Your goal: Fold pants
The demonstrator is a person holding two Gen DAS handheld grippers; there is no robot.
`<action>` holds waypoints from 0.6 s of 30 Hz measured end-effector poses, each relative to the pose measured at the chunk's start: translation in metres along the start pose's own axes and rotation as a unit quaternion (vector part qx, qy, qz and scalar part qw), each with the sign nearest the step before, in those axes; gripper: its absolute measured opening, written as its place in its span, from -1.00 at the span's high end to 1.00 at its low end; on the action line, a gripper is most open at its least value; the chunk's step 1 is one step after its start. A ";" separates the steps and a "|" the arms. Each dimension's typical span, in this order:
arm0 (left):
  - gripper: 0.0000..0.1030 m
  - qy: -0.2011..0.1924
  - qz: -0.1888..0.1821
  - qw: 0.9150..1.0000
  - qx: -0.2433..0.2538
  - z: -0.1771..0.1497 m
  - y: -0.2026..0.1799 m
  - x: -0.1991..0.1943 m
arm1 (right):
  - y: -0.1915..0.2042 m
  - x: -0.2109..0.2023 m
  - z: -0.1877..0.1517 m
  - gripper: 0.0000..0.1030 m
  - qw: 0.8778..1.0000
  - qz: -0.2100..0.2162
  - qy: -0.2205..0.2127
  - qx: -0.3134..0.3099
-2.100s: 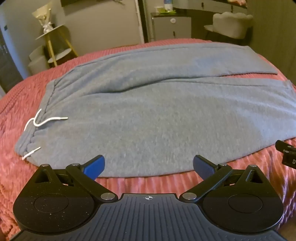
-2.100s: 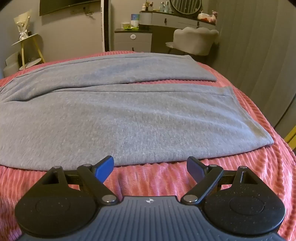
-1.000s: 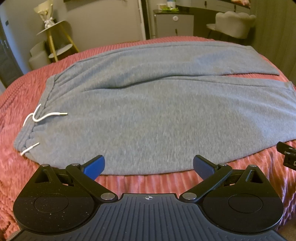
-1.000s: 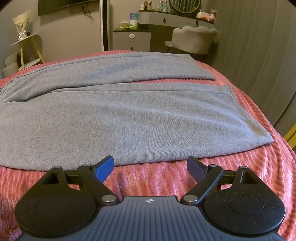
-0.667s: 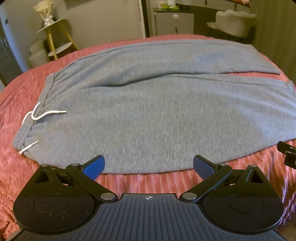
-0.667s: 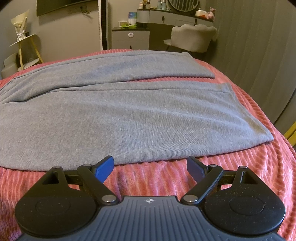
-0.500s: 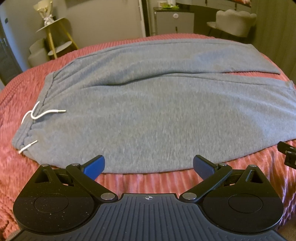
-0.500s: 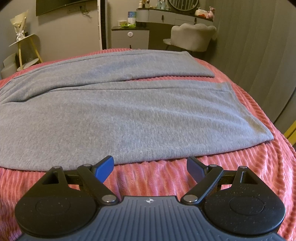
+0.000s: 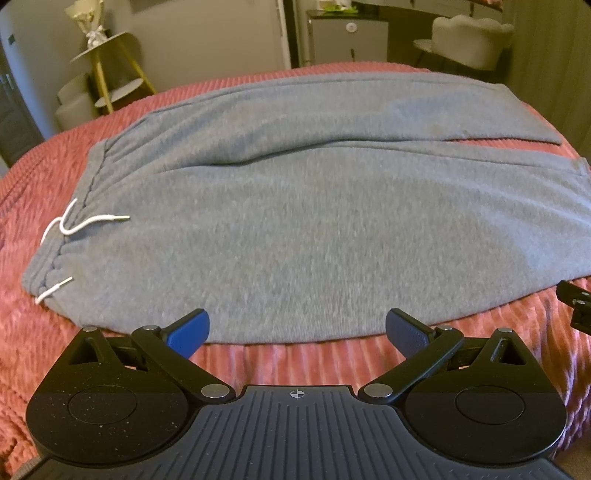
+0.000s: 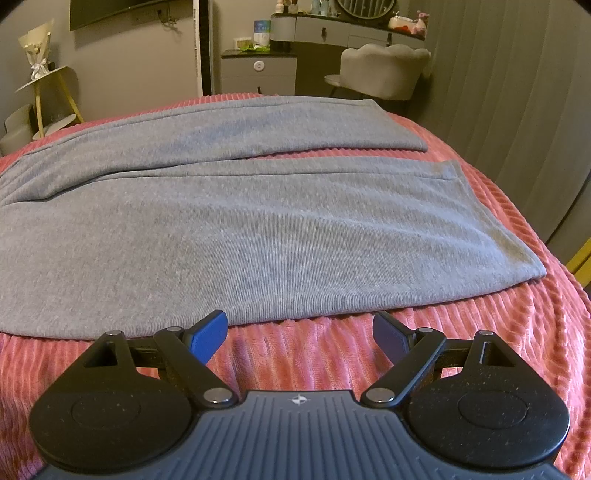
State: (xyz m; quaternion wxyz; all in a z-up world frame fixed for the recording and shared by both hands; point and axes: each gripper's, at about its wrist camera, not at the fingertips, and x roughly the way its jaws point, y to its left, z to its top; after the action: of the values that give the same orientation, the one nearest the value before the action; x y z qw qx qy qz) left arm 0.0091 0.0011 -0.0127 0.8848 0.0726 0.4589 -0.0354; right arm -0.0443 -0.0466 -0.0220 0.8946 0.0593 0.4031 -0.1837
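Grey sweatpants (image 9: 314, 221) (image 10: 240, 229) lie flat across a pink ribbed bedspread (image 9: 288, 362), waistband to the left with white drawstrings (image 9: 79, 227), both legs running to the right. The leg cuffs (image 10: 491, 225) end near the bed's right edge. My left gripper (image 9: 297, 328) is open just short of the near hem, near the hip area. My right gripper (image 10: 300, 330) is open over the bedspread, just short of the near leg's edge. Neither holds anything. A black part of the right gripper (image 9: 576, 306) shows at the left wrist view's right edge.
Beyond the bed stand a small gold-legged side table with a bouquet (image 9: 107, 70) (image 10: 40, 85), a grey cabinet (image 10: 258, 74), a vanity desk (image 10: 351, 29) and a pale scalloped chair (image 10: 380, 70). A curtain (image 10: 517, 92) hangs right of the bed.
Both grippers have drifted slightly back and up, so the pants sit a little lower and fuller in view. Both stay open; the pants have not moved.
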 end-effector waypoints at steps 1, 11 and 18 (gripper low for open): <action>-1.00 0.000 0.000 1.000 0.000 0.000 0.000 0.000 | 0.000 0.000 0.000 -0.68 1.000 0.000 0.001 0.000; -1.00 0.003 0.001 1.000 0.000 0.000 0.000 0.002 | 0.000 0.003 0.000 -0.68 1.000 0.000 0.005 0.002; -1.00 0.005 0.001 1.000 -0.001 -0.001 0.000 0.004 | 0.001 0.004 0.001 -0.68 1.000 0.000 0.008 0.002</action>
State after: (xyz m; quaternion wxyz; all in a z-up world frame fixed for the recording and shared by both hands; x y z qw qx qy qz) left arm 0.0106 0.0013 -0.0160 0.8826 0.0729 0.4632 -0.0335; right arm -0.0411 -0.0473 -0.0248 0.8914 0.0627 0.4096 -0.1837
